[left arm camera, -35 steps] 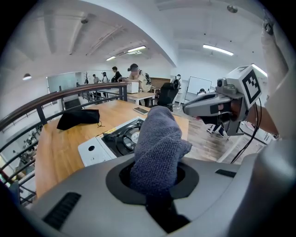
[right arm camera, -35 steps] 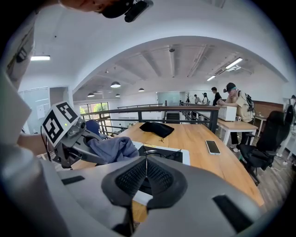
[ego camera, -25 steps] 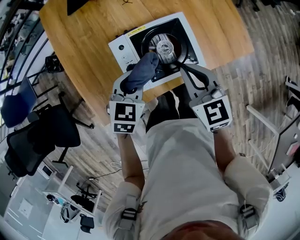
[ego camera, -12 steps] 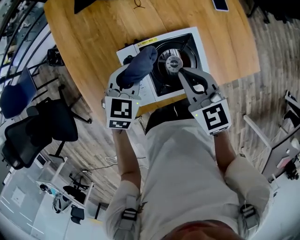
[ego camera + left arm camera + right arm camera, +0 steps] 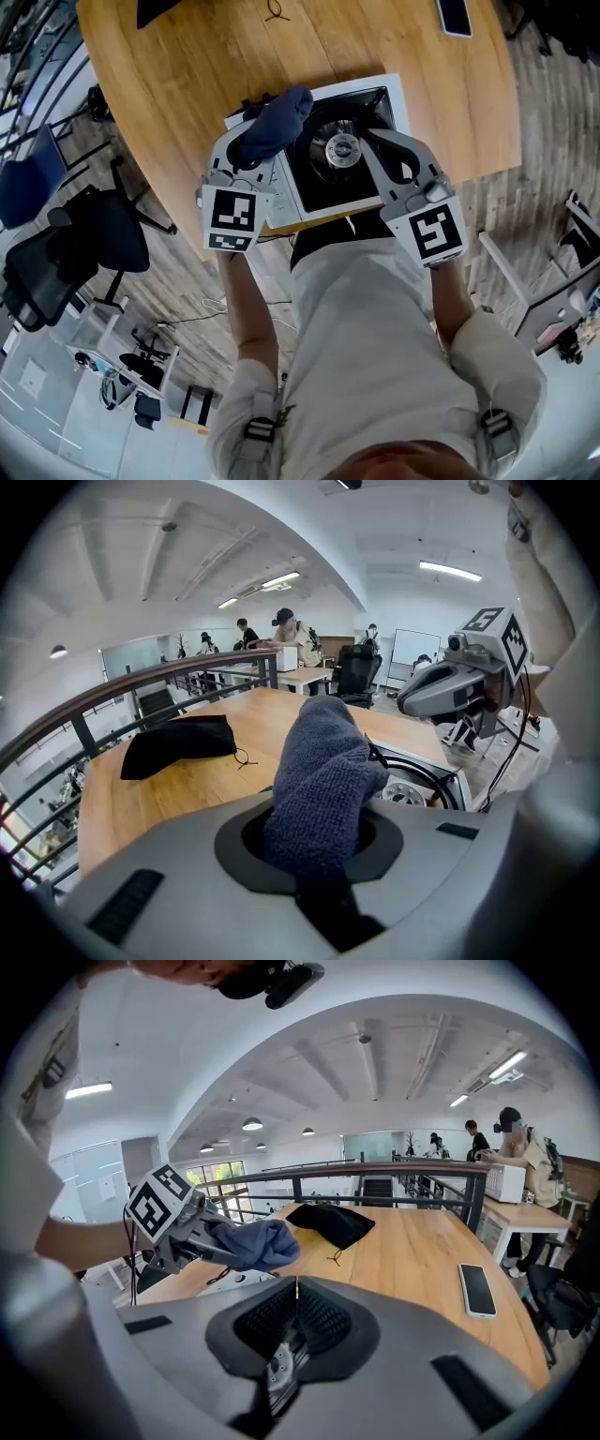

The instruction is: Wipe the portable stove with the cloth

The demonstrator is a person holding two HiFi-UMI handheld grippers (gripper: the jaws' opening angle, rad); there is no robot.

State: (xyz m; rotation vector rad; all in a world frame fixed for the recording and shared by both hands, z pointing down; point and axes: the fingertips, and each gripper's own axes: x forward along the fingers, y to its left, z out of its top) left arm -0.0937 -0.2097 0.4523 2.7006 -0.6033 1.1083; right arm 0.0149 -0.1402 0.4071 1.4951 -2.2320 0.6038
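the left gripper [image 5: 251, 155] is clamped on the cloth [image 5: 274, 127], a dark blue bunch that stands up out of its jaws. it hangs above the far left part of the portable stove [image 5: 328, 183], over the white side panel; i cannot tell if it touches. the right gripper [image 5: 370, 141] has its jaws pressed together on nothing, and it hovers over the right side of the burner [image 5: 342, 147].

the stove lies on the table [image 5: 206, 66] close to the near edge, in front of the person. i think nothing holds it, so a strong push with the cloth could slide it toward that edge. the cloth is bunched, so perhaps only a small part will meet the surface. the raised burner and the pan supports around it could catch the fabric and pull it from the jaws.

the closed right gripper is the main thing in the way of a wipe across to the right. a black pouch [image 5: 178, 742] lies far on the left and a phone [image 5: 478, 1290] far on the right, both well apart from the stove.
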